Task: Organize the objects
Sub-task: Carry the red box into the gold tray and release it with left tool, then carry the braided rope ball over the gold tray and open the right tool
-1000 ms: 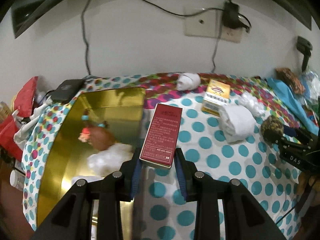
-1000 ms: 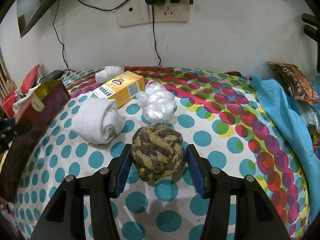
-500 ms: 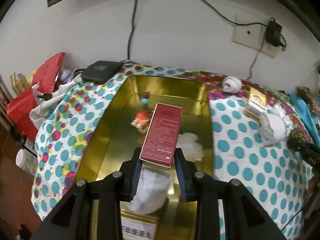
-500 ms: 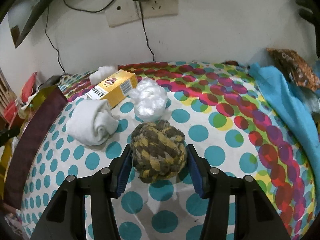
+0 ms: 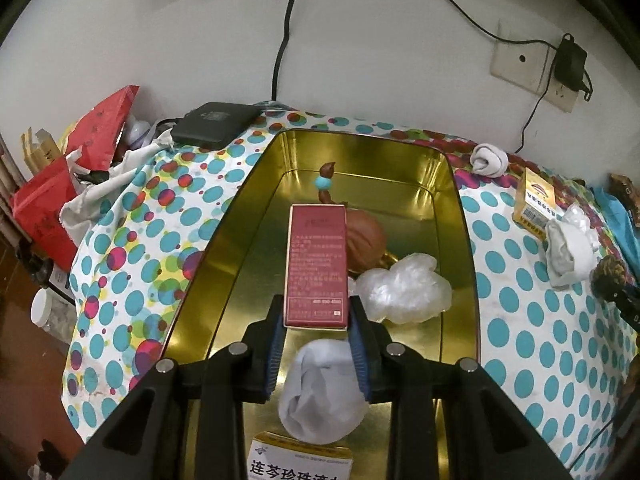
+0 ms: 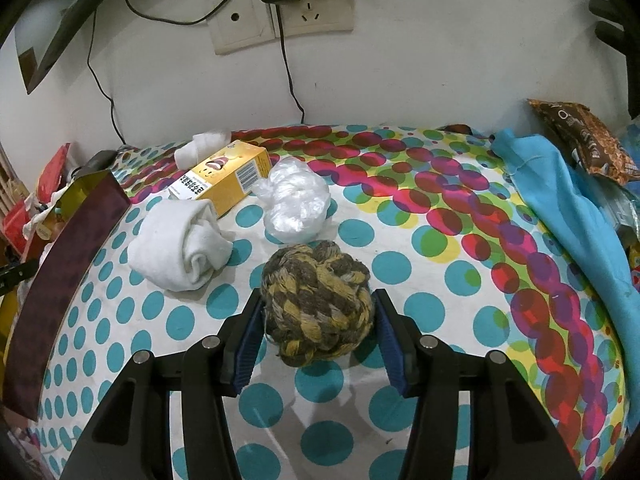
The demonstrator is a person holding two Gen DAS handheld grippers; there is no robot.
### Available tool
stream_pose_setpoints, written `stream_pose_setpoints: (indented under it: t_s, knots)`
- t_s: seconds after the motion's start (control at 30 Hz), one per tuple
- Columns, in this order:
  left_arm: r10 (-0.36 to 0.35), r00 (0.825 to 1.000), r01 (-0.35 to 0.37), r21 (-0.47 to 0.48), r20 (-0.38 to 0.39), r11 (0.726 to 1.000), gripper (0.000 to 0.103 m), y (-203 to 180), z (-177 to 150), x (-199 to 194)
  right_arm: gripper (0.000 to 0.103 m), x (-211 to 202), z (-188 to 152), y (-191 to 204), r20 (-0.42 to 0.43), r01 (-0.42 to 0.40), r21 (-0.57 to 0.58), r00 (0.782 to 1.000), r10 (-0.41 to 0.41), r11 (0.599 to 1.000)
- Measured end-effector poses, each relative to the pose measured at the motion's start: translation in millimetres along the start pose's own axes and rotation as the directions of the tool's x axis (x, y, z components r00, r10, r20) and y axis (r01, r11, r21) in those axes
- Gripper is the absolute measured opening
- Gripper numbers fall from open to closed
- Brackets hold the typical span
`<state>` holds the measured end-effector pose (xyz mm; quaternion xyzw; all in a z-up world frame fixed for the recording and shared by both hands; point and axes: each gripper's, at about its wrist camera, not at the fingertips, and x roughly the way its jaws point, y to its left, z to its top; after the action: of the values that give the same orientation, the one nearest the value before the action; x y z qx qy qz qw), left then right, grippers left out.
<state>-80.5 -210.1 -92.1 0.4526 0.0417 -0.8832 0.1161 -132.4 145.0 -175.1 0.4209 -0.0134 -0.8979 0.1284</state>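
Observation:
My left gripper [image 5: 316, 312] grips the near end of a dark red carton [image 5: 316, 264], its jaws still closing on it. The carton hangs over the open gold tin [image 5: 460, 216]. Inside the tin lie a brown toy figure [image 5: 366, 244], a crumpled clear plastic bag [image 5: 404, 292], a rolled white sock [image 5: 320, 392] and a yellow box [image 5: 300, 460]. My right gripper [image 6: 318, 320] is shut on a brown and yellow rope ball [image 6: 316, 304] just above the dotted tablecloth.
In the right wrist view a rolled white sock [image 6: 180, 248], a yellow box [image 6: 224, 176], a plastic bag wad [image 6: 296, 200] and a small white roll [image 6: 200, 146] lie beyond the ball. The tin's maroon side [image 6: 68, 268] stands left, a blue cloth [image 6: 560, 208] right. Red bags [image 5: 60, 184] crowd the table's left edge.
My left gripper has carried the red carton from beside the tin to over its middle. The right gripper has kept still with the rope ball.

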Motion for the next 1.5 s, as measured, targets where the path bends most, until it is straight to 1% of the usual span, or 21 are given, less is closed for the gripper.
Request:
stream_pose_setpoints:
  t_s: [0.03,0.1,0.13,0.17,0.23,0.33,0.43,0.53,0.57,0.73,0.83,0.9,1.07,1.13,1.27,1.4,1.5]
  knots:
    - [-0.001,1.000,0.001,-0.004,0.001,1.000,0.032,1,0,0,0.050,0,0,0,0.000,0.002,-0.001,1.000,-0.002,1.000]
    - [-0.008,1.000,0.008,-0.018,0.005,1.000,0.040,4,0,-1,0.050,0,0,1,0.000,0.005,-0.005,1.000,-0.005,1.000]
    - [-0.002,1.000,0.003,-0.027,0.006,1.000,0.046,5,0,-1,0.050,0,0,1,0.000,0.009,-0.008,1.000,-0.009,1.000]
    - [-0.003,1.000,0.003,-0.035,0.006,0.999,0.047,7,0,-2,0.050,0,0,2,0.000,0.011,-0.010,1.000,-0.011,1.000]
    - [-0.015,1.000,0.015,-0.047,0.010,0.999,0.047,9,0,-3,0.050,0,0,2,0.000,0.013,-0.012,1.000,-0.013,1.000]
    - [-0.017,1.000,0.016,-0.057,-0.005,0.998,0.047,11,-1,-4,0.050,-1,0,3,0.001,0.014,-0.012,1.000,-0.014,1.000]
    - [-0.014,1.000,0.014,-0.061,0.001,0.998,0.047,12,-5,-6,0.050,-1,0,3,0.001,0.016,-0.012,1.000,-0.016,1.000]
    - [-0.003,1.000,0.004,-0.068,0.025,0.998,0.047,12,-10,-13,0.050,-1,1,4,0.001,0.022,-0.016,1.000,-0.022,1.000]
    - [0.004,0.999,-0.001,-0.075,0.044,0.997,0.047,12,-11,-17,0.050,-1,1,4,0.001,0.023,-0.016,1.000,-0.023,1.000]
    - [-0.010,0.994,0.019,-0.080,0.111,0.997,0.047,10,-16,-33,0.050,-1,2,4,0.001,0.023,-0.017,1.000,-0.023,1.000]
    - [-0.026,0.992,0.033,-0.054,0.127,0.998,0.047,5,-17,-39,0.050,-2,2,4,0.002,0.024,-0.018,1.000,-0.024,1.000]
    - [-0.026,0.991,0.030,-0.028,0.135,0.999,0.047,0,-18,-41,0.050,-2,2,4,0.008,0.022,-0.021,1.000,-0.021,1.000]
    - [-0.028,0.989,0.024,0.026,0.145,0.999,0.047,-9,-20,-44,0.050,-11,2,9,0.056,0.020,-0.045,0.998,-0.017,0.999]
    - [-0.039,0.989,0.033,0.045,0.141,0.998,0.047,-11,-21,-46,0.050,-13,1,14,0.070,0.025,-0.060,0.997,-0.021,0.998]
    - [-0.049,0.987,0.039,0.063,0.152,0.997,0.047,-14,-23,-55,0.050,-15,4,32,0.068,-0.005,-0.077,0.998,0.010,0.997]
    - [-0.043,0.985,0.030,0.078,0.168,0.996,0.047,-13,-27,-64,0.050,-24,13,68,0.088,-0.047,-0.142,0.994,0.060,0.989]
    - [-0.042,0.983,0.030,0.072,0.178,0.997,0.047,-11,-30,-72,0.050,-31,22,99,0.096,-0.099,-0.190,0.988,0.119,0.977]
